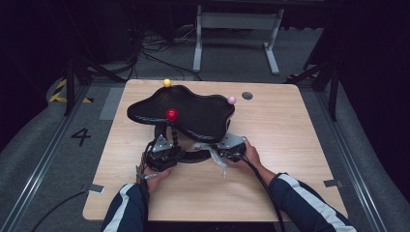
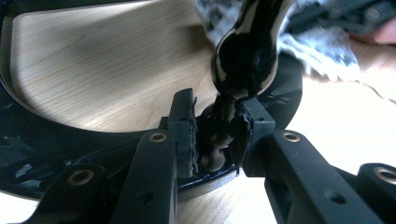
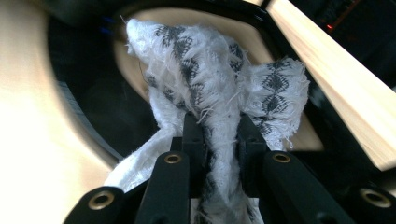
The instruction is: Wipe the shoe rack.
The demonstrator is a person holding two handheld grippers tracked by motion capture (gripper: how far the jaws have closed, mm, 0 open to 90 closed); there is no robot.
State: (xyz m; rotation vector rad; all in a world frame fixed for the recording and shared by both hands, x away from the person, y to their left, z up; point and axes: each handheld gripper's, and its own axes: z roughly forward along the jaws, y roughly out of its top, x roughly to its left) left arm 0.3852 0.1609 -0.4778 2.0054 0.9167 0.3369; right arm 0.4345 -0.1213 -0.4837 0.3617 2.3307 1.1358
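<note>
Left gripper (image 2: 217,135): clenched on the glossy black beaded stem (image 2: 243,60) of the black wavy tray stand (image 1: 193,113), near its ring base.
Right gripper (image 3: 219,140): grasping the white cloth with grey woven pattern (image 3: 210,79).
Cloth place: bunched over the stand's ring base, on the light wooden table (image 1: 280,140), just beside the stem.
Stand: upright at table middle.

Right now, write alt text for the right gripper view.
The right tongs pinch a bunched white cloth with a grey woven pattern, held above a glossy black stand on a light wooden table.
</note>
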